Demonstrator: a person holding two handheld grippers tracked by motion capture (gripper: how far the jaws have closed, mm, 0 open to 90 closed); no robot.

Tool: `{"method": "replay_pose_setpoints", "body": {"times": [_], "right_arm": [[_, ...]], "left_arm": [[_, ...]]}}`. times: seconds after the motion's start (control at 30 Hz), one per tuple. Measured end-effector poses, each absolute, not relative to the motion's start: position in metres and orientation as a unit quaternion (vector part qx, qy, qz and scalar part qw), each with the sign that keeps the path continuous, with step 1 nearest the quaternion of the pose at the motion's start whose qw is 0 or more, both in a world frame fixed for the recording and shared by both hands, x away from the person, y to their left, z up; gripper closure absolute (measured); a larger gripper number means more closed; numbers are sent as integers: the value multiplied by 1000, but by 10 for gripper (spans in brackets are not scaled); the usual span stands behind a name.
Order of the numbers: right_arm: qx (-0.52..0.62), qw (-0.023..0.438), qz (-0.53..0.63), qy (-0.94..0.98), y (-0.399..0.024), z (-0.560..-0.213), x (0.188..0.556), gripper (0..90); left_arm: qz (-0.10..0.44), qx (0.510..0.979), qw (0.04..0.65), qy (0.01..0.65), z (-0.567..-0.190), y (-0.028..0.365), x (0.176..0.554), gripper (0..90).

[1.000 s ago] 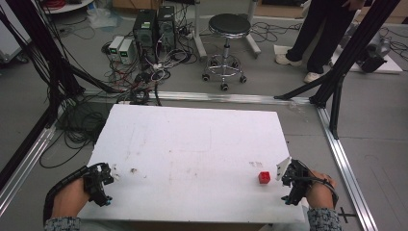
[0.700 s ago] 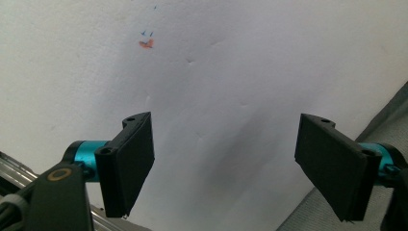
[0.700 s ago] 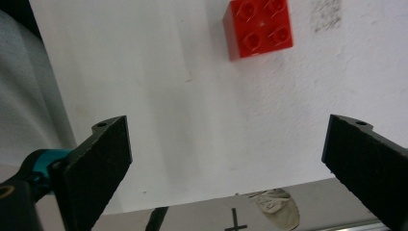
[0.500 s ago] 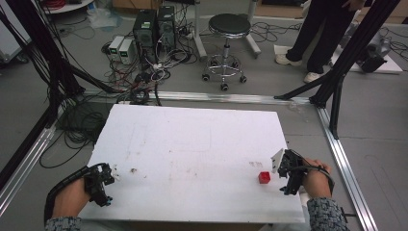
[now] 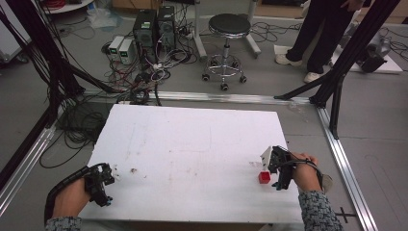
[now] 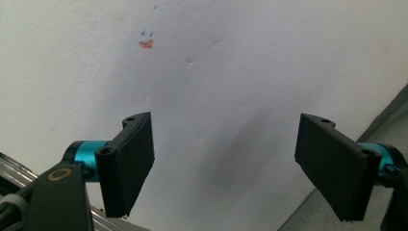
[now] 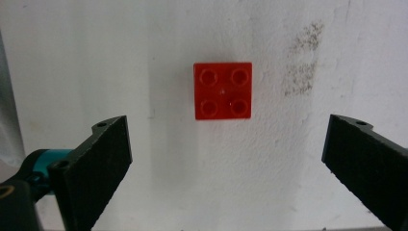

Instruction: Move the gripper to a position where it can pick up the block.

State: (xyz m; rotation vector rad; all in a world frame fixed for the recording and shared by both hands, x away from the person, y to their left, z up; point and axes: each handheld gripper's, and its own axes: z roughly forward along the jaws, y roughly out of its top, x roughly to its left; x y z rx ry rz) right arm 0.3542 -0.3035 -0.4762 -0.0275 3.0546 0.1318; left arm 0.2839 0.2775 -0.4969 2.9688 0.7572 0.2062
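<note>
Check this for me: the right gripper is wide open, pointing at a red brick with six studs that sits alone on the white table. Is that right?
Not quite. The red brick has four studs, not six, as the right gripper view shows. The rest holds: the right gripper is wide open and pointing at it, and the brick sits alone on the white table.

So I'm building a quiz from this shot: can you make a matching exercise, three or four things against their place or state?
Things:
1. brick
2. left gripper
3. stool
4. right gripper

Descriptions:
A. on the floor beyond the table
B. open, near the table's left front corner
C. red, studs up, on the table
D. open, brick just ahead of its jaws

Pairs: 1-C, 2-B, 3-A, 4-D
</note>
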Motion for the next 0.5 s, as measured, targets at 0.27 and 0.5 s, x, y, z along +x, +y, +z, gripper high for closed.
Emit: {"method": "replay_pose_setpoints", "body": {"times": [0.27,0.5], "right_arm": [[-25,25,36,999,-290,-490,362,26],[-25,14,31,999,-288,-505,364,26]], "left_arm": [[65,966,35,247,-498,278,284,218],[63,966,35,246,-499,277,285,218]]}}
